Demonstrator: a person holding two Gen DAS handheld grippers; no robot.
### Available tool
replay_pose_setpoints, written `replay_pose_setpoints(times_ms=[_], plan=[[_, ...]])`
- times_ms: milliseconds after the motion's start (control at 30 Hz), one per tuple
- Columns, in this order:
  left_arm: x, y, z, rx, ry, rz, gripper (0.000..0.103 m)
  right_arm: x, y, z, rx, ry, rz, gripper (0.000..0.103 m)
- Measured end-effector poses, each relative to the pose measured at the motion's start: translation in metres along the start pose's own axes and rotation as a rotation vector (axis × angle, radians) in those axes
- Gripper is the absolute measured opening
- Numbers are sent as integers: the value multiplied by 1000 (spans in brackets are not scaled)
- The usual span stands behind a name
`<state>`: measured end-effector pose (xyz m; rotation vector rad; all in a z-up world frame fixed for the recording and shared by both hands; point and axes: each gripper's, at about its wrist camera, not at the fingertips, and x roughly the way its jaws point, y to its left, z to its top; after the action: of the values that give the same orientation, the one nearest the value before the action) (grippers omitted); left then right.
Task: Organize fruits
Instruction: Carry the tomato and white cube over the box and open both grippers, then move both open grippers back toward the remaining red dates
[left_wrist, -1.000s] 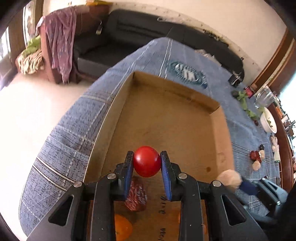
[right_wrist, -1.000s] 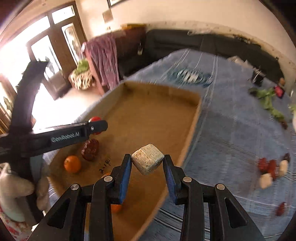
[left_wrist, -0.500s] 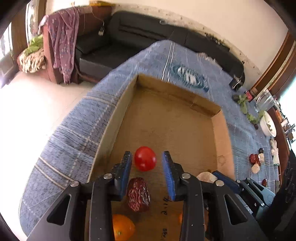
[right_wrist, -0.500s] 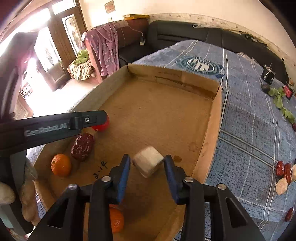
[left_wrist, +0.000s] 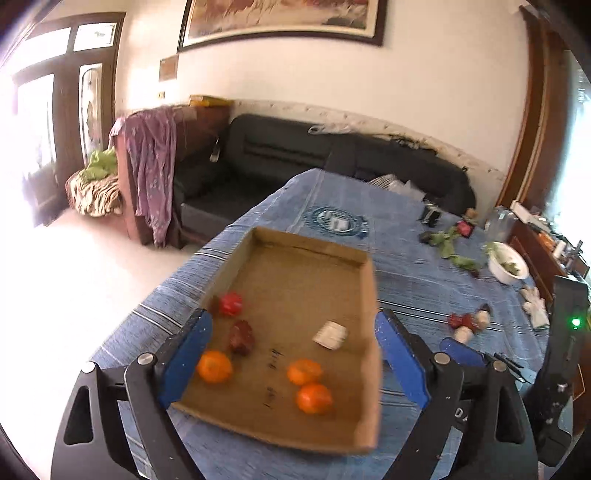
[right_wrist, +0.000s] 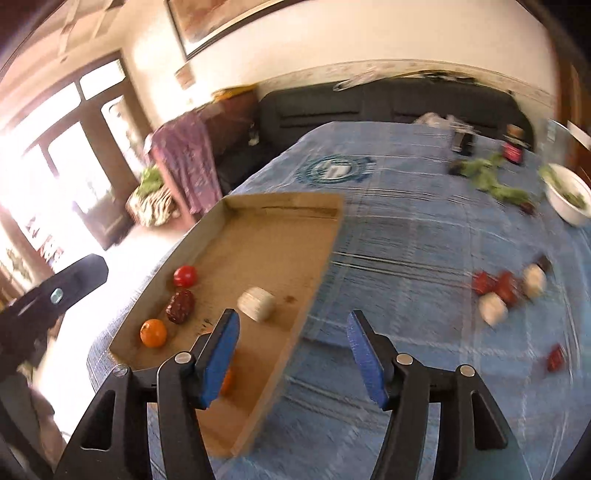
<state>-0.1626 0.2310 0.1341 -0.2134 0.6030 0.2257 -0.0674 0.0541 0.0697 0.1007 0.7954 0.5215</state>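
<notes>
Tray (left_wrist: 369, 295): three oranges (left_wrist: 214, 366), one tomato (left_wrist: 231, 303); maybe one date (left_wrist: 241, 336). Both claws opening, empty.

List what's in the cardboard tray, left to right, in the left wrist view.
Left orange → red tomato → dark date → two oranges, overlapping in left-right position () → pale cube, all inside the cardboard tray.

Each tool (left_wrist: 291, 350) is black plastic (silver screws at the joints) with blue finger pads (right_wrist: 218, 362).
</notes>
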Motion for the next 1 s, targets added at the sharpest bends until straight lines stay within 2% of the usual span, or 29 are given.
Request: replay_pose_setpoints(times_ms=[100,233,600,1000], plan=[[-13,-22,-6,56,-24,-11,89,-20,-19,-13,53,-18,-17,70],[-29,-51,-10,136,-76,24,89,-40,-38,-28,104,-36,-35,70],[-29,-92,-27,232,-34,-2,89,-63,-93,-46,245,-42,-60,71],[-3,-102,-40,263,26,-22,89,-65,-124,-50,277,-38,-93,72]])
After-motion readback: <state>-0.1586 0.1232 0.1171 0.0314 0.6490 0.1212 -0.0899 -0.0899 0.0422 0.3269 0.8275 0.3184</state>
